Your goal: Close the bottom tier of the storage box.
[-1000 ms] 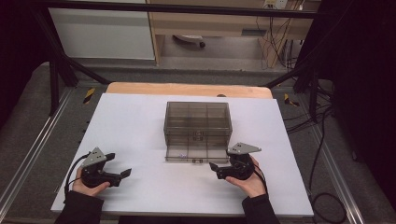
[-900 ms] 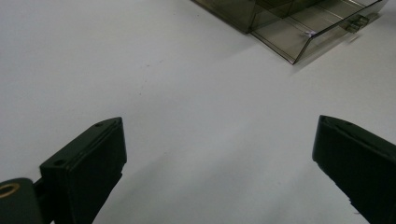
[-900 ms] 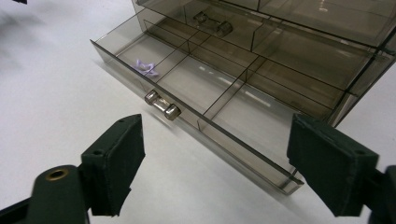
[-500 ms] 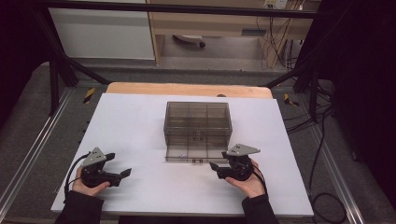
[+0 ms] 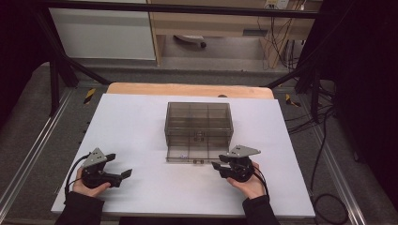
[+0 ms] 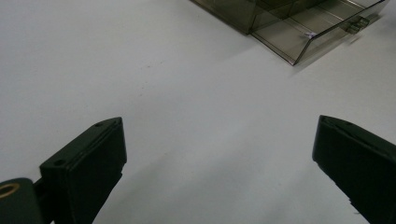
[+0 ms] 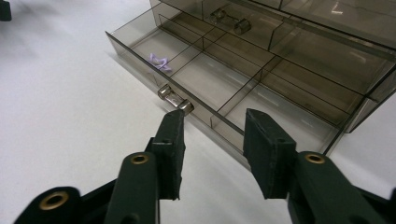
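Two grippers rest on the white surface (image 5: 141,117). We judge the smoked plastic drawer (image 7: 219,88), at twelve o'clock, light, rigid, slippery; grip its metal handle (image 7: 175,99). Right gripper (image 7: 212,140) jaws have just been narrowing, empty; left gripper (image 6: 219,163) jaws wide.

A lab or test rig, not a home. Beyond the left gripper (image 5: 123,174) and right gripper (image 5: 217,165), a white table (image 5: 136,122) sits inside a black metal frame (image 5: 61,70), with loose cables (image 5: 324,154) right of the right gripper and grey carpet (image 5: 28,122) around.
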Motion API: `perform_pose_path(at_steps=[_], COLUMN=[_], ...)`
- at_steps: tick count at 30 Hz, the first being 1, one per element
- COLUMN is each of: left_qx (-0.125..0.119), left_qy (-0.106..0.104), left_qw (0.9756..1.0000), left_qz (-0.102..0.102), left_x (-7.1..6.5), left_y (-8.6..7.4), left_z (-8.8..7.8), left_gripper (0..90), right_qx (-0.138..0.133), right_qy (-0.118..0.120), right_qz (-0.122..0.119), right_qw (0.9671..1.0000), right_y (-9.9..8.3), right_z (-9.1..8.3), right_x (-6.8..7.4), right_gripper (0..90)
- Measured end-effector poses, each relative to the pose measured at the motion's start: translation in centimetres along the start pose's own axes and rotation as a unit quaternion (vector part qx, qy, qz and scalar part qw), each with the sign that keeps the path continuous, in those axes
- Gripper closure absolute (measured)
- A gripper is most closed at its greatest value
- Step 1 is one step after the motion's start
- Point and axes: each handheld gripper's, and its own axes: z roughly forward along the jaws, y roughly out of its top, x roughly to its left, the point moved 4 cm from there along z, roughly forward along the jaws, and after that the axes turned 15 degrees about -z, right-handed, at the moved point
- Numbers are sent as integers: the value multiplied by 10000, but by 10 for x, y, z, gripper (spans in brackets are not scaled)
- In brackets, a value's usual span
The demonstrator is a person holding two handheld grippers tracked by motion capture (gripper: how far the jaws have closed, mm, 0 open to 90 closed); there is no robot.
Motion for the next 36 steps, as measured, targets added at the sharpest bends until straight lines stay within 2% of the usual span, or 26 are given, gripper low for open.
perform_pose_path(at_steps=[18, 25, 36], left_qx=[-4, -9, -6], left_qy=[1, 0, 0], left_qw=[10000, 10000, 10000], left_qz=[5, -6, 3], left_x=[0, 0, 0], left_y=[0, 0, 0], left_z=[-1, -1, -1], left_gripper=[21, 21, 21], right_qx=[25, 11, 55], right_qy=[93, 120, 191], right_qz=[7, 82, 115], right_qw=[10000, 9999, 9997], right_y=[-2, -4, -5], right_z=[5, 8, 14], right_x=[4, 5, 8], right_gripper=[802, 885, 900])
